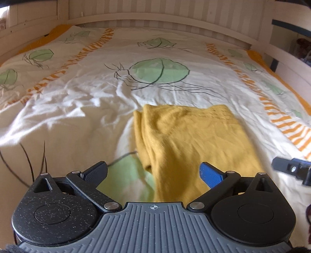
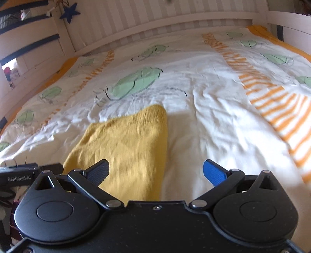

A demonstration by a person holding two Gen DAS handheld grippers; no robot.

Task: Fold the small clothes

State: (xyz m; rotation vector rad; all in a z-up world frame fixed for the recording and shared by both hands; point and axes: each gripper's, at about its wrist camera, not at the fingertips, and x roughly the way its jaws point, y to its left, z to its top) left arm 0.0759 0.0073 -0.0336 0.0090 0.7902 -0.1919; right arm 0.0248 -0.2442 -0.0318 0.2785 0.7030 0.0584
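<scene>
A small mustard-yellow garment (image 1: 186, 140) lies folded on the bed cover, with a doubled edge along its left side. My left gripper (image 1: 153, 173) hangs open above its near end, nothing between the black and blue fingers. In the right wrist view the same yellow garment (image 2: 128, 144) lies to the left of centre. My right gripper (image 2: 156, 172) is open too and holds nothing, its left finger over the garment's near right part. The right gripper's finger (image 1: 289, 168) shows at the right edge of the left wrist view. The left gripper's finger (image 2: 29, 170) shows at the left edge of the right wrist view.
The bed cover (image 1: 87, 101) is white with green leaf shapes and orange striped bands, creased in places. A pale striped headboard (image 1: 155, 21) runs along the far side. Shelving with a blue star (image 2: 70, 11) stands at the far left of the right wrist view.
</scene>
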